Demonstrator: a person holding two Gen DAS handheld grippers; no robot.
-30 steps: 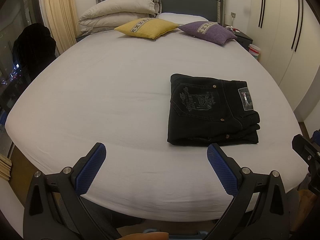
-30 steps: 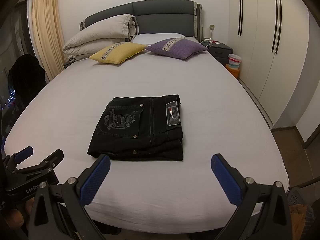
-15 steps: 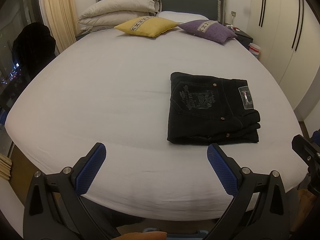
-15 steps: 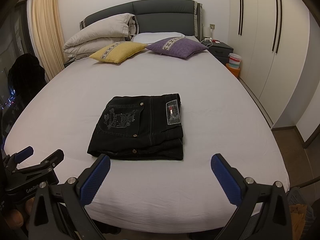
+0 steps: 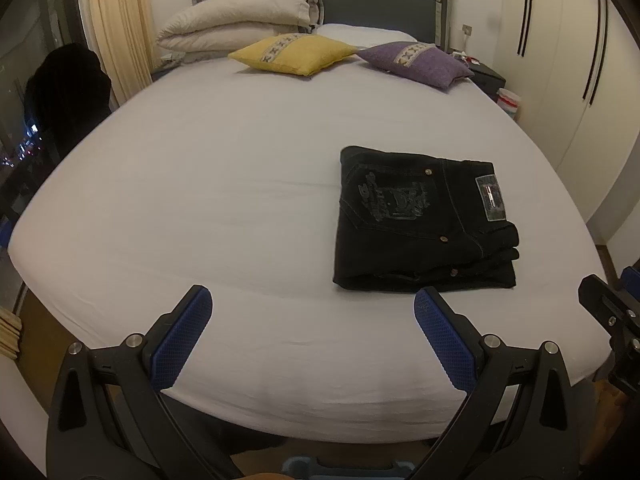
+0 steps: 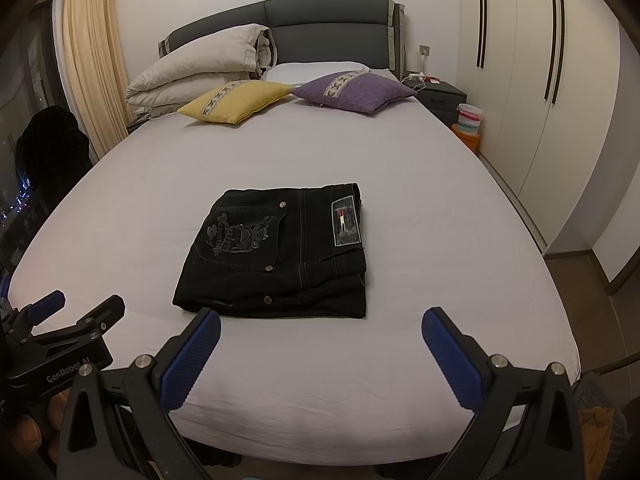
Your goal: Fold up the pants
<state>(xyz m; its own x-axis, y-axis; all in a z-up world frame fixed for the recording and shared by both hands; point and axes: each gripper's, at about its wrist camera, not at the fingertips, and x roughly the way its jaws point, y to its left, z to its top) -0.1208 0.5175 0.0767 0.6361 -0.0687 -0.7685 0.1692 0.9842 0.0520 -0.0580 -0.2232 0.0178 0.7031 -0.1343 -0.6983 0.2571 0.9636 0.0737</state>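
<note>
Two cushions (image 6: 236, 102) beyond folded pants (image 6: 276, 256)

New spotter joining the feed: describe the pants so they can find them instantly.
On the white bed, look at the near half, well short of the yellow pillow and purple pillow. The pants are the only black thing lying there, folded into a rectangle with a grey waistband patch.

Over the last second I see almost no change: the folded pants (image 5: 424, 224) sit a touch lower in my left wrist view, as that camera tipped slightly. In my right wrist view they (image 6: 276, 250) look no different than before.
</note>
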